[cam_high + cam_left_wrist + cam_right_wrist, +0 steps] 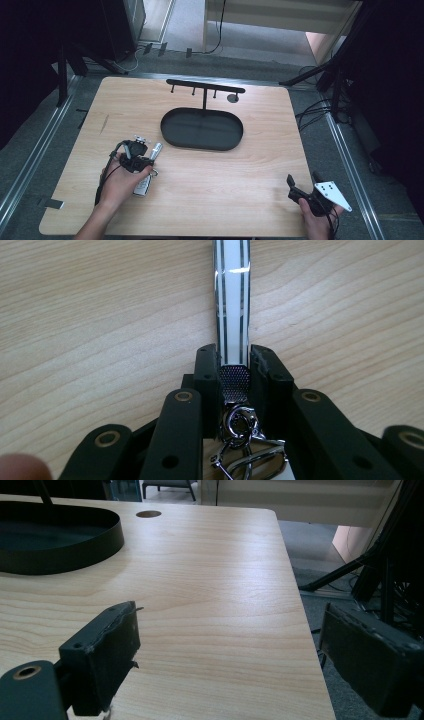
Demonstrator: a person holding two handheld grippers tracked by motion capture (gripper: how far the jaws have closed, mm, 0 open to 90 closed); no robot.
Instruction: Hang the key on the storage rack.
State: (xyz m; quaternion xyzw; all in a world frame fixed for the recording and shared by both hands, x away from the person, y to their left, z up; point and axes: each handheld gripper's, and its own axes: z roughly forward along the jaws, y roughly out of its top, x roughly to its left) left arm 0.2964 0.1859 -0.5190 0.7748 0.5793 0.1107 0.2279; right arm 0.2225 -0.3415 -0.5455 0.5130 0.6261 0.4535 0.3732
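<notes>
Left claw (234,371) closed on the near end of a flat strap in white with dark green stripes (231,300), at the point where a silver mesh end-piece (235,382) joins a cluster of metal rings and a clasp (242,440). Jaws standing close together, one on each long edge of the strap, pressing on its sides. Strap lying flat on the light wooden table (100,315), with its long axis running straight ahead from the claw, away from the hand. In the high view, left claw (141,156) near the left front part of the table (260,170), strap (156,150) pointing up and slightly right, toward the black oval metal tray (170,137) with an upright post and a hook bar (205,86) behind it.

Right claw (225,650) wide open, holding nothing, jaws far apart over the right edge of the table. In the high view, right claw (302,187) at the right front corner, well apart from the strap.

Relation that matters, as a judgement: tray and hook bar lying ahead and to the right of the left claw, roughly along the strap's own long axis. Left hand clearly nearer to both the strap and the stand. Probably enough to lift and carry forward along that line; free far end likely to hang down and swing once off the table.
</notes>
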